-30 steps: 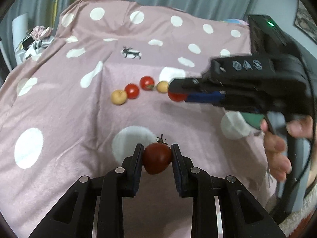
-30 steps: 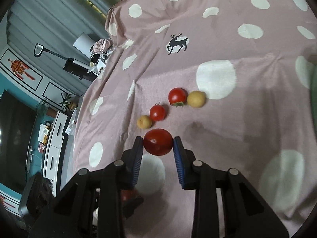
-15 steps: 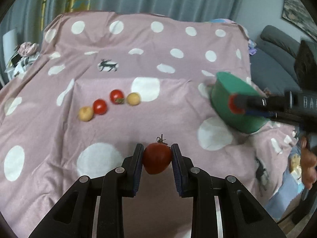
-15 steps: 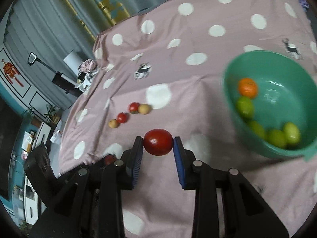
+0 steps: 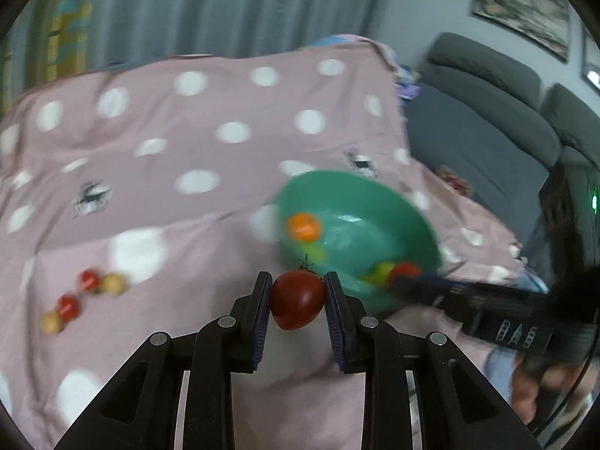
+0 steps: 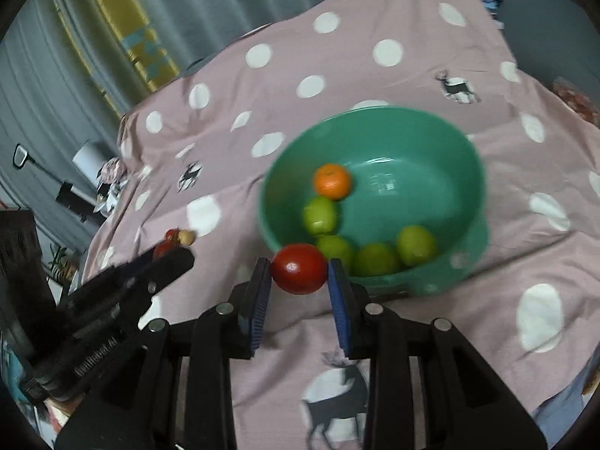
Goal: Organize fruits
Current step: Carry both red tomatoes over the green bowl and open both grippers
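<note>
**Both grippers held tomatoes near the bowl**

Left gripper (image 5: pixel 298 302) was clamped on a dark red tomato (image 5: pixel 297 299); it sat between the two blue pads near their tips, stem up, touching both fingers (image 5: pixel 259 318). Right gripper (image 6: pixel 299 281) gripped a second tomato (image 6: pixel 299 269) the same way, pinched at the tips of its fingers (image 6: pixel 339 300), bulging just past them.

In the right wrist view that second tomato hung at the near rim of the green bowl (image 6: pixel 465 157); whether it was over the rim or just short of it could not be told. The bowl held an orange (image 6: pixel 332 181) and four green fruits (image 6: pixel 320 215), clustered on its near-left side.

In the left wrist view the right gripper reached in from the right with its tomato at the bowl's near edge, blurred. The left tomato was just beside the bowl, on its left.

Four small fruits (image 5: pixel 90 281), two red and two yellowish, lay in a row on the pink dotted cloth (image 5: pixel 187 112), well apart from the bowl, to its left.
</note>
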The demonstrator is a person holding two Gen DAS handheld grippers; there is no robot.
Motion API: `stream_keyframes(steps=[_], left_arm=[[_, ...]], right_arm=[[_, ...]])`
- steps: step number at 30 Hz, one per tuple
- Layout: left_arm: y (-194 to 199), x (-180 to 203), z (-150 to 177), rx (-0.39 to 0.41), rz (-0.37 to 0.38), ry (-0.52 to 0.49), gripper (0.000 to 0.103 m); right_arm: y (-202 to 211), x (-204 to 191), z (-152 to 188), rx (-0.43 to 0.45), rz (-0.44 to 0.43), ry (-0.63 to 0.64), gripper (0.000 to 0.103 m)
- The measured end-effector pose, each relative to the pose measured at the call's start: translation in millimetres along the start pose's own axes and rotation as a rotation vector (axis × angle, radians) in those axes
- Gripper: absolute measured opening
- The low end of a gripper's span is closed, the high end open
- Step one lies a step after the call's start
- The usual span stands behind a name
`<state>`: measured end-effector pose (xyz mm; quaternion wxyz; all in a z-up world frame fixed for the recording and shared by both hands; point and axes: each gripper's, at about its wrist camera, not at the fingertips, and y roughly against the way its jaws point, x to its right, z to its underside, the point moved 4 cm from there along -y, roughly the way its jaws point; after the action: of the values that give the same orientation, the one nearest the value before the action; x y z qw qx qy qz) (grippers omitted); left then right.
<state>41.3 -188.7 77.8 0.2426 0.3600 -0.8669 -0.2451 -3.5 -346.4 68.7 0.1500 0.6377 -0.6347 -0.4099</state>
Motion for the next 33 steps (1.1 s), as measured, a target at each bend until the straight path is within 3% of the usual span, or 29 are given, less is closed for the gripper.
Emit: stream_keyframes(steps=[4, 7, 11, 13, 16, 22, 27, 33], left_arm=[[-41, 25, -26, -0.049, 0.071, 0.008, 0.029], [-68, 35, -40, -0.061, 0.064, -0.005, 0.028], [-98, 41, -49, -0.060, 0.068, -0.062, 0.029], [-113, 38, -49, -0.082, 0.133, -0.038, 0.028], [-127, 26, -45, -0.090, 0.160, 0.022, 0.028], [-130, 21, -37, -0.113, 0.153, 0.027, 0.029], [-124, 17, -37, -0.095, 0.235, 0.074, 0.028], [-123, 20, -37, -0.080, 0.217, 0.061, 0.028]], right_arm=[[6, 30, -6, 0.017, -0.041, -0.054, 0.032], [5, 55, -18, 0.026, -0.042, -0.103, 0.032], [3, 72, -24, 0.010, 0.042, -0.043, 0.032], [11, 82, -26, 0.033, 0.001, -0.103, 0.032], [10, 81, -34, 0.034, 0.050, -0.070, 0.032], [-7, 69, -30, -0.008, 0.056, -0.076, 0.032], [-6, 64, -31, -0.003, 0.062, -0.093, 0.032], [-6, 63, -27, 0.004, 0.097, -0.104, 0.032]])
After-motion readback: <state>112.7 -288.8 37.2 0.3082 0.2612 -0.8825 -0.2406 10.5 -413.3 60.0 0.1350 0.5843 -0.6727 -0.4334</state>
